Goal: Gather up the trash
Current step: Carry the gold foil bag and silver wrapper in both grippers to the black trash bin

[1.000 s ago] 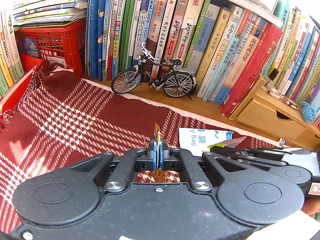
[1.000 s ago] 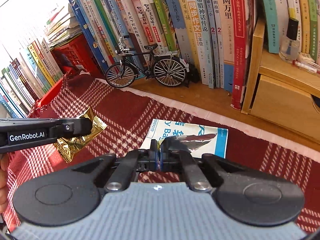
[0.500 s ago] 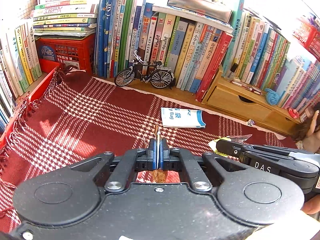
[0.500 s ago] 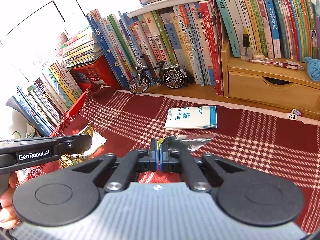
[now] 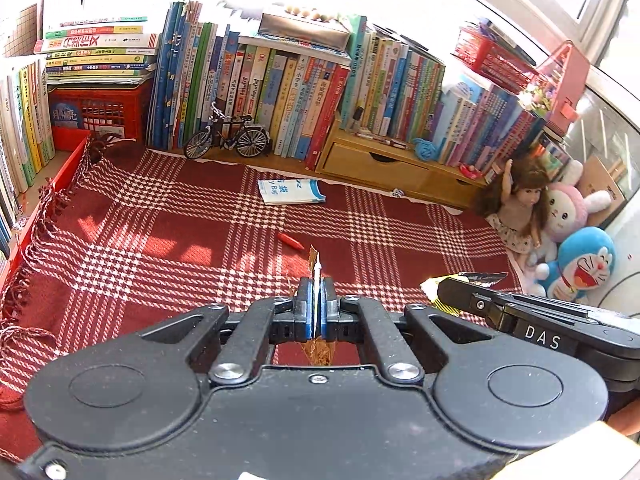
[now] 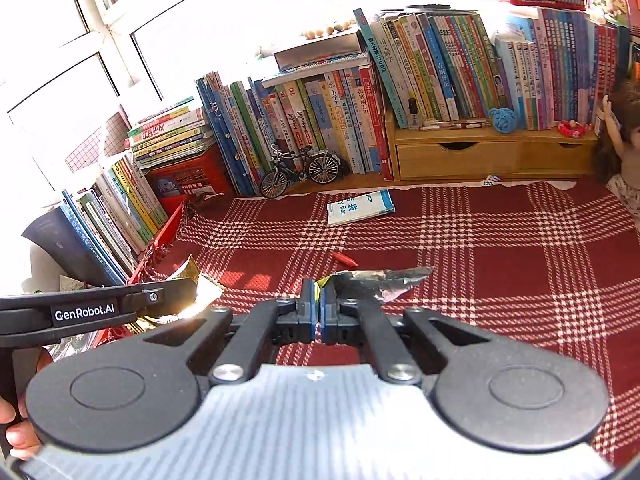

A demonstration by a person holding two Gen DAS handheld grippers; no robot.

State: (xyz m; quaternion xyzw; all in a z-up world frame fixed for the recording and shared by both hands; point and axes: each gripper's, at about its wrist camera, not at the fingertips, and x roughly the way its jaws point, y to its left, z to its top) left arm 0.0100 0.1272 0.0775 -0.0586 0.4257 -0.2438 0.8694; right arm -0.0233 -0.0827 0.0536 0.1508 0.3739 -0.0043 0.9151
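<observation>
Edgewise, gold wrapper [image 5: 315,258] mostly hidden between left tongs [image 5: 317,300].

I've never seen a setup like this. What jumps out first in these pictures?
Two black hand-held grippers fill the foreground: the left gripper pinches a gold wrapper, the right gripper a silvery wrapper. Beneath them spreads a red checked cloth, with a model bicycle parked against a wall of books behind, and a doll with plush toys at the right.
</observation>
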